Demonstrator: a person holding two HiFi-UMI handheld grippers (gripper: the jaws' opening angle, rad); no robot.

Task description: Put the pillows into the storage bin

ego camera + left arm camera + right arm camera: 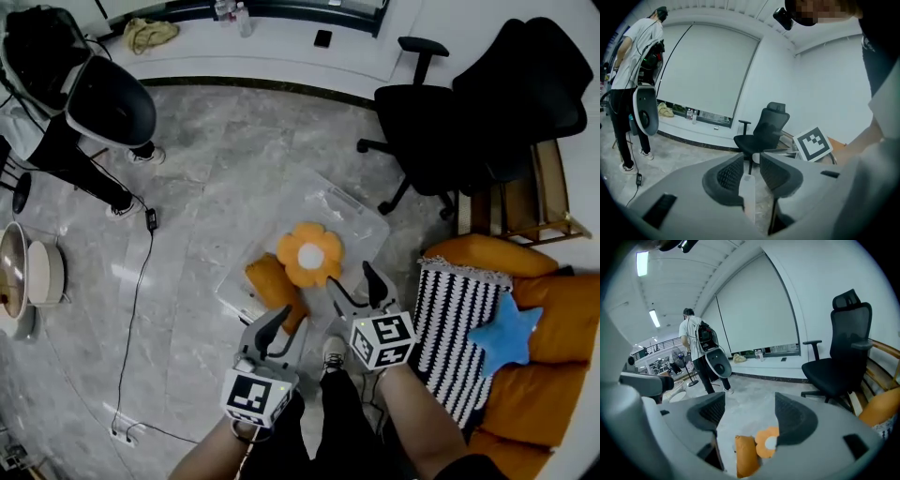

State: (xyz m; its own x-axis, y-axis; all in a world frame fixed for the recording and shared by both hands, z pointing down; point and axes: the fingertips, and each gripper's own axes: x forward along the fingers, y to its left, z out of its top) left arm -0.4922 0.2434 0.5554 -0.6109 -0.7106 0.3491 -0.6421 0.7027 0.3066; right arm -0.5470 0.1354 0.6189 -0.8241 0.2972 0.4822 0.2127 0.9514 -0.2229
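Note:
A clear storage bin [361, 217] stands on the grey floor. Inside it lie an orange flower pillow [311, 253] [768, 442] and a plain orange pillow [272, 281] [745, 456] side by side. A black-and-white striped pillow [459, 328] and a blue star pillow [506, 333] rest on the orange sofa [553, 375] at the right. My left gripper [270, 330] [751, 161] is held up on the near side of the bin, jaws a little apart with nothing between them. My right gripper [356, 286] [749, 404] hovers beside it, wide open and empty, above the bin's near edge.
A black office chair [441, 122] [761, 133] [843, 357] stands beyond the bin at the right. A person [66, 103] [628, 84] [696, 348] stands at the far left. A cable [136, 309] runs across the floor at the left. A wooden frame [534, 206] sits by the sofa.

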